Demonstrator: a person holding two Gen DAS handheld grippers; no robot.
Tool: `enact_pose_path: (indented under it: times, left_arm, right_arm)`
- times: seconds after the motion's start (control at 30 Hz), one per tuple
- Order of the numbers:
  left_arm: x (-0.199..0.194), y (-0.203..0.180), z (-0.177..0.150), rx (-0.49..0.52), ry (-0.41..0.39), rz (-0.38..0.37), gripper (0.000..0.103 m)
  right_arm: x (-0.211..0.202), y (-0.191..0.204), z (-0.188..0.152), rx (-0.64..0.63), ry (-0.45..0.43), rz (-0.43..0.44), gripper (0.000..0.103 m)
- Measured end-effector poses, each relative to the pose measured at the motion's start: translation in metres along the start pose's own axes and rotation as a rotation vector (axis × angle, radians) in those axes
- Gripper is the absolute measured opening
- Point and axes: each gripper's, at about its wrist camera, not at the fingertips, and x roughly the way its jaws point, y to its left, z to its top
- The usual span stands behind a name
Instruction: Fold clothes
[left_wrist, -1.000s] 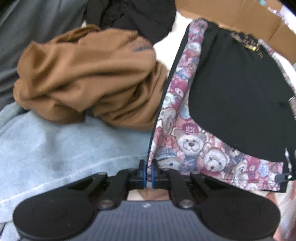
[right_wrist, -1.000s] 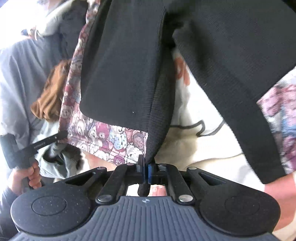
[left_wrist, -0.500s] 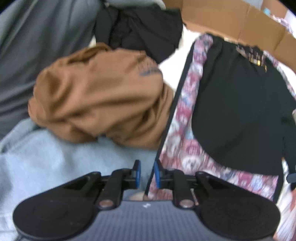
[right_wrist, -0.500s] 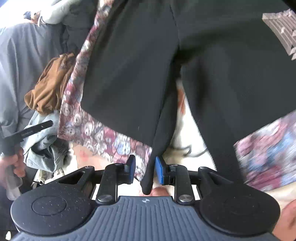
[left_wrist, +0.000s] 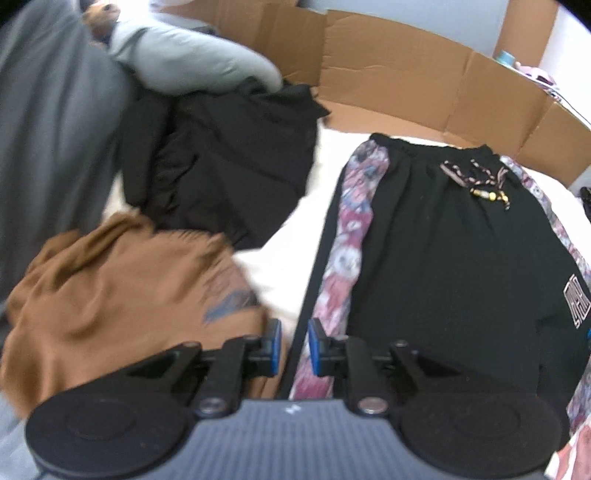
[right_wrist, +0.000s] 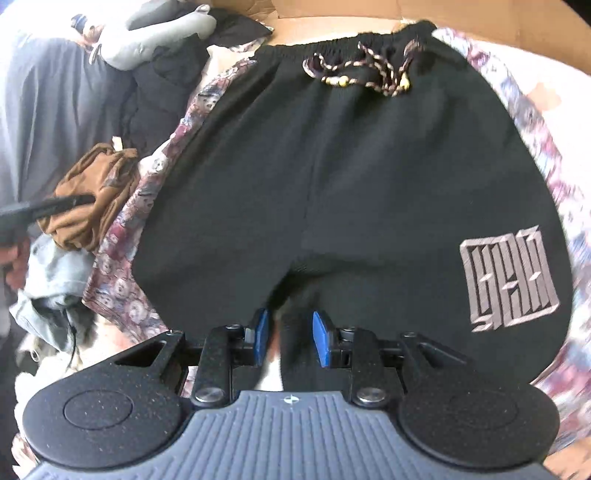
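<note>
Shorts (left_wrist: 443, 266), black with bear-print side panels, lie spread flat on a white bed, waistband and drawstring (left_wrist: 476, 181) toward the cardboard wall (left_wrist: 388, 70) at the far side. From the left wrist view, the left tongs (left_wrist: 294, 347) stand slightly parted over the shorts' left edge; a thin dark seam line runs between the blue pads, but they do not press on it. A crumpled brown garment (left_wrist: 122, 291) sits just beside that edge, with a black heap (left_wrist: 229, 173) and grey clothes beyond it, so the left side is crowded. From the right wrist view, the right tongs (right_wrist: 289, 338) are opening over the crotch of the shorts (right_wrist: 351, 177), dark fabric showing between the pads without being pinched. The grey logo (right_wrist: 509, 280) lies on the leg to the right, and the drawstring (right_wrist: 362, 74) is at the top. The laying-out step looks finished, with both tongs released. The next move probably calls for regripping one side edge and carrying it across to fold the shorts in half lengthwise. Folding from the left toward the right suits the open room, since pale bedding shows free along the right edge.
</note>
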Motion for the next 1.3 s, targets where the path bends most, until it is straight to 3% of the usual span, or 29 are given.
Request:
enact_pose_path:
  times: [0.1, 0.37, 0.43, 0.57, 0.6, 0.87, 1.17, 1.3]
  left_arm:
    - [0.021, -0.009, 0.012, 0.01, -0.002, -0.013, 0.017]
    - [0.062, -0.022, 0.037, 0.016, -0.005, -0.037, 0.017]
    - [0.067, -0.026, 0.042, 0.017, -0.012, -0.048, 0.02]
    - [0.08, -0.032, 0.05, 0.023, -0.019, -0.053, 0.04]
    - [0.083, -0.034, 0.052, 0.028, -0.019, -0.052, 0.041]
    - [0.089, -0.029, 0.065, -0.023, -0.071, -0.049, 0.039]
    - [0.112, -0.035, 0.066, 0.026, -0.02, -0.019, 0.035]
    - [0.123, -0.037, 0.063, 0.039, 0.0, -0.016, 0.027]
  right_arm:
    - [-0.008, -0.011, 0.004, -0.056, -0.017, -0.016, 0.039]
    - [-0.021, -0.059, -0.014, 0.006, -0.196, -0.093, 0.04]
    - [-0.019, -0.07, -0.021, 0.044, -0.214, -0.094, 0.04]
    - [-0.011, -0.092, -0.031, 0.128, -0.241, -0.07, 0.04]
    - [-0.009, -0.095, -0.033, 0.142, -0.242, -0.073, 0.04]
    - [-0.007, -0.096, -0.033, 0.14, -0.259, -0.045, 0.04]
    - [0.003, -0.103, -0.038, 0.151, -0.232, -0.043, 0.04]
    - [0.003, -0.104, -0.041, 0.146, -0.224, -0.038, 0.04]
